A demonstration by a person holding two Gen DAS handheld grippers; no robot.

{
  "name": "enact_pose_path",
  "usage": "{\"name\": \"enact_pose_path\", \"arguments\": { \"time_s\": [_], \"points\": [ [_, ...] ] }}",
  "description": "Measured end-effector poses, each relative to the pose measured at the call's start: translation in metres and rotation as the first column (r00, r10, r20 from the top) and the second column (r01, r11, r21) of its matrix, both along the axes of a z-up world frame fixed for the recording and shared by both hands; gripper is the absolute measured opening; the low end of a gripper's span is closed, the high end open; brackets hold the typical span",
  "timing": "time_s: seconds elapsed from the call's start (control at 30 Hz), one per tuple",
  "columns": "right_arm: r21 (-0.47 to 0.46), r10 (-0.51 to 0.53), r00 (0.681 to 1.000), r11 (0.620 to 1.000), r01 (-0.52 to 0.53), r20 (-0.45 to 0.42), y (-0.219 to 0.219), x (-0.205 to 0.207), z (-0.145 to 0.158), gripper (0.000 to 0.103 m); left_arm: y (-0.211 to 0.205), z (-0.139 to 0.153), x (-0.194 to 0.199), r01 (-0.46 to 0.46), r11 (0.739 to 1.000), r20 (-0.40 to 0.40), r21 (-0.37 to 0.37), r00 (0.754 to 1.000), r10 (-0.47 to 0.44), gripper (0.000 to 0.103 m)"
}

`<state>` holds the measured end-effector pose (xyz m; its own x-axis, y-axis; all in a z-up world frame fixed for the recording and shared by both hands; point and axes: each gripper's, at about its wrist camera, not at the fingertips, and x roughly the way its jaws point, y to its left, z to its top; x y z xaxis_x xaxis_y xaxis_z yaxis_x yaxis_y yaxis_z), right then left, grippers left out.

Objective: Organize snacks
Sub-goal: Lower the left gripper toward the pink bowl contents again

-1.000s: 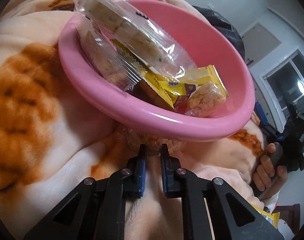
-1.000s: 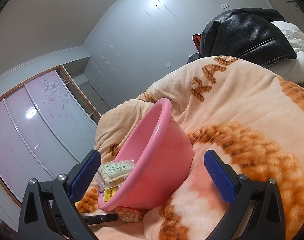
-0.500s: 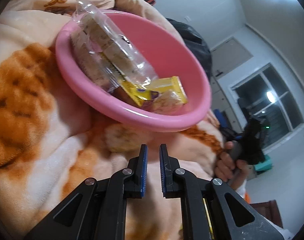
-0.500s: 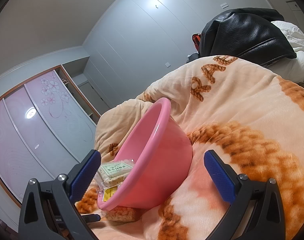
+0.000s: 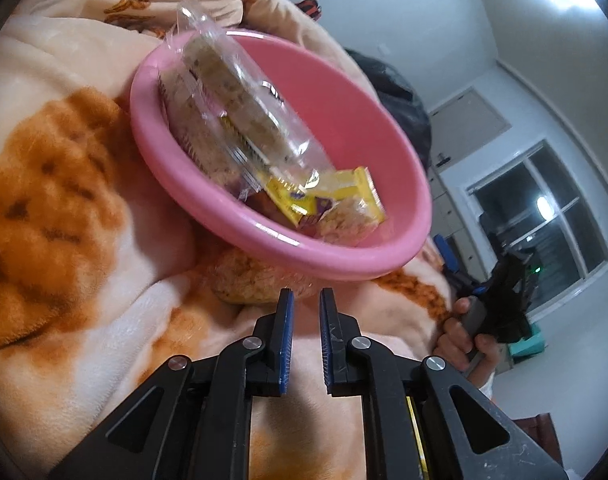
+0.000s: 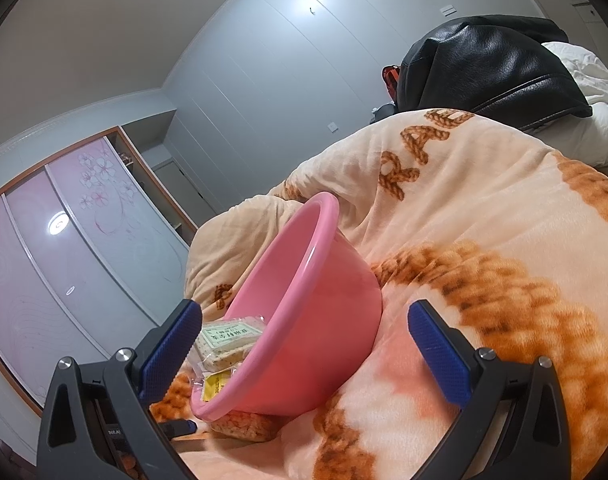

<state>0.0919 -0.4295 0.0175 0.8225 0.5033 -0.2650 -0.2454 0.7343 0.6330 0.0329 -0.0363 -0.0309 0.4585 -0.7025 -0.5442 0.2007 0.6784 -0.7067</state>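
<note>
You are looking at a bed covered by a cream and orange plush blanket. A pink basin is sitting tilted on its folds, and a wrapped rice cracker is lying on the blanket, tucked under the basin's lower rim. A black jacket is resting at the bed's far end.

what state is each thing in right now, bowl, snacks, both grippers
pink bowl: tilted on the blanket, holding snacks
clear-wrapped bars: in the bowl
yellow packet: in the bowl
rice cake: outside, beneath the rim
left gripper: shut, empty
right gripper: open, empty
</note>
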Motion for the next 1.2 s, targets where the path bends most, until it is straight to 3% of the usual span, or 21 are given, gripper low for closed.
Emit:
{"name": "enact_pose_path", "arguments": {
  "time_s": [0.17,0.47,0.53,0.57,0.6,0.67,0.8,0.93,1.03,1.2],
  "points": [
    [-0.003,0.0,1.0,1.0,0.0,-0.003,0.0,0.0,0.0,0.103,-0.01,-0.005,0.005,0.008,0.996,-0.042,0.091,0.999,-0.004,0.007],
    [-0.005,-0.002,1.0,1.0,0.002,-0.01,0.0,0.0,0.0,0.103,-0.017,-0.004,0.004,0.036,0.991,-0.037,0.131,0.999,-0.031,0.01],
    [-0.007,-0.003,1.0,1.0,0.003,-0.012,0.001,0.0,0.0,0.103,-0.022,-0.002,0.003,0.057,0.987,-0.04,0.152,0.998,-0.052,0.02],
    [-0.008,-0.003,1.0,1.0,0.003,-0.012,0.001,0.0,0.0,0.103,-0.025,0.0,0.003,0.076,0.985,-0.038,0.156,0.997,-0.071,0.037],
    [-0.008,-0.004,1.0,1.0,0.004,-0.012,0.001,0.0,0.0,0.103,-0.028,0.001,0.001,0.089,0.983,-0.033,0.158,0.996,-0.085,0.063],
    [-0.008,-0.004,1.0,1.0,0.003,-0.013,0.001,0.0,0.0,0.103,-0.034,0.007,-0.002,0.119,0.98,-0.008,0.16,0.993,-0.119,0.079],
    [-0.008,-0.004,1.0,1.0,0.004,-0.014,0.001,0.001,0.0,0.103,-0.042,0.004,0.005,0.098,0.964,-0.038,0.247,0.995,-0.092,0.079],
    [-0.01,-0.005,1.0,1.0,0.005,-0.016,0.001,0.002,-0.001,0.103,-0.061,-0.01,0.031,0.103,0.929,-0.096,0.357,0.993,-0.073,0.079],
    [-0.011,-0.005,1.0,1.0,0.005,-0.017,0.002,0.002,-0.001,0.103,-0.071,-0.026,0.052,0.126,0.932,-0.152,0.341,0.985,-0.078,0.08],
    [-0.012,-0.006,1.0,1.0,0.005,-0.018,0.002,0.002,-0.001,0.103,-0.074,-0.041,0.079,0.112,0.97,-0.23,0.217,0.971,-0.06,0.084]
  ]
}}
